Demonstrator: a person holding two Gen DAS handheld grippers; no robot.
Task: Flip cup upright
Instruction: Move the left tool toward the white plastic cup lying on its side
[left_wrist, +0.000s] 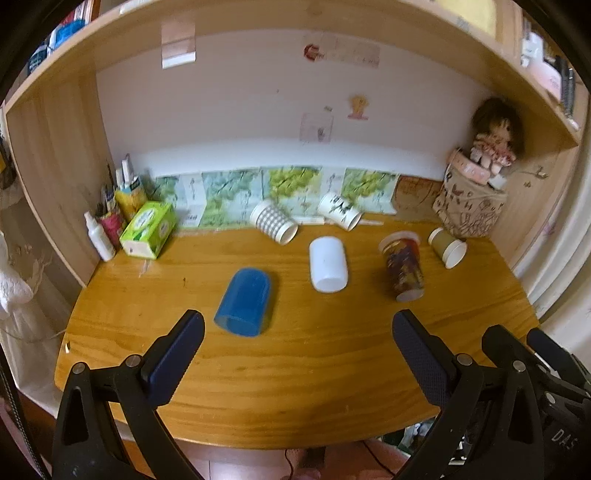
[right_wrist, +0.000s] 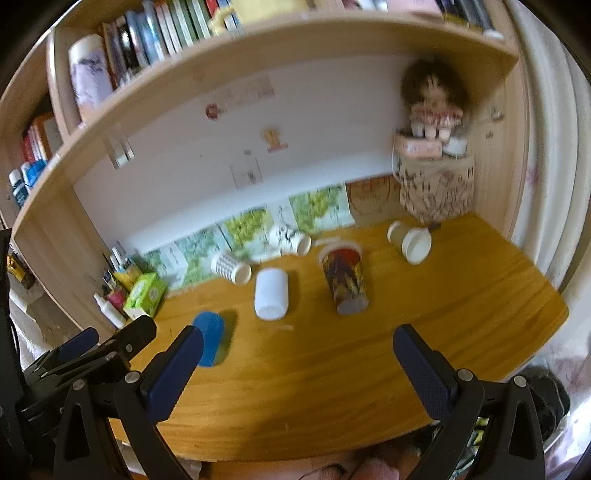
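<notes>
Several cups lie on their sides on the wooden desk (left_wrist: 295, 369): a blue cup (left_wrist: 244, 302) (right_wrist: 209, 343), a white cup (left_wrist: 328, 264) (right_wrist: 271, 293), a dark patterned cup (left_wrist: 402, 266) (right_wrist: 344, 281), a tan paper cup (left_wrist: 447, 246) (right_wrist: 410, 238), a checked paper cup (left_wrist: 274, 222) (right_wrist: 231, 268) and a white printed cup (left_wrist: 339, 211) (right_wrist: 291, 239). My left gripper (left_wrist: 295, 332) is open and empty, hovering near the desk's front edge with the blue cup just beyond its left finger. My right gripper (right_wrist: 295, 343) is open and empty, also above the front of the desk.
A green tissue box (left_wrist: 148, 229), a spray bottle (left_wrist: 99, 236) and pen holders stand at the back left. A patterned bag (left_wrist: 469, 206) with a doll (left_wrist: 495, 140) stands at the back right. Cards lean on the back wall. Bookshelves run overhead.
</notes>
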